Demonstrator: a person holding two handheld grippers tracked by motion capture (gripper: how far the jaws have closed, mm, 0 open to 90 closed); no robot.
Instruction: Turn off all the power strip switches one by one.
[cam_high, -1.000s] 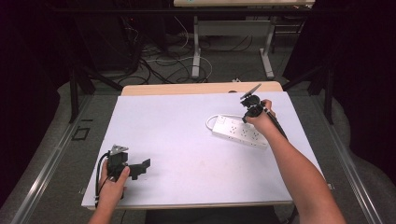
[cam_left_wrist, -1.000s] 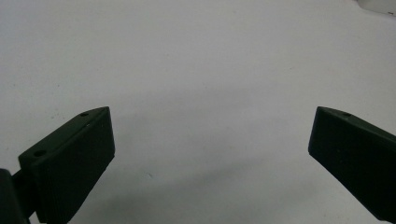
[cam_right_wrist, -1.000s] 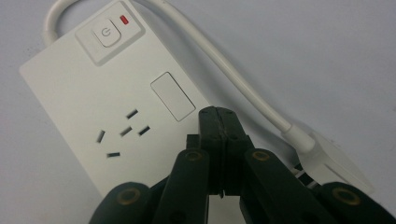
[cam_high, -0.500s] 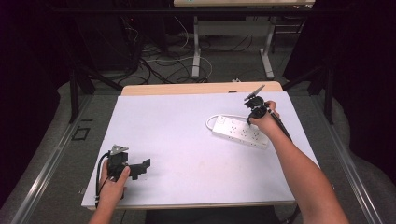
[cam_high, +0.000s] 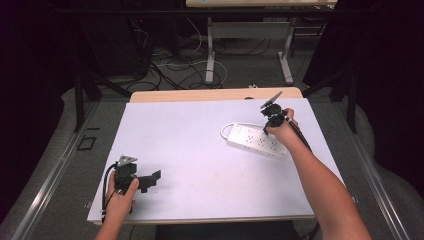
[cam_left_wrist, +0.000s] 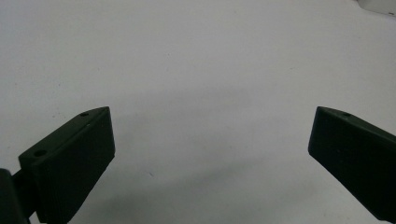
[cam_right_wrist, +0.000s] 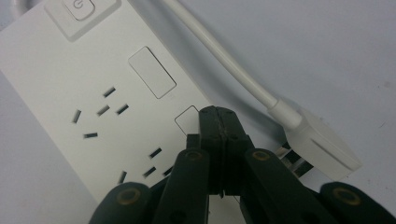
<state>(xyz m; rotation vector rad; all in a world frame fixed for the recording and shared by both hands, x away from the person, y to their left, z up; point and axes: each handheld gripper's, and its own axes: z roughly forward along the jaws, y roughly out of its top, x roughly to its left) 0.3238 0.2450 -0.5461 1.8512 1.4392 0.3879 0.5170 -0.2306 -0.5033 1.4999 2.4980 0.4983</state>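
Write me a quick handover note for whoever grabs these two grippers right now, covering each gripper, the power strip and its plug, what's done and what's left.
Right gripper: jaws shut, nothing between them, tips over the power strip beside a small square button; whether they touch is unclear.
Left gripper: open, idle over the bare white table at the near left corner.
Power strip: flat on the table's right side, its own plug lying loose beside it on its white cord, prongs out.
Done: nothing plugged in.
Left: probably press the button or pick up the plug.
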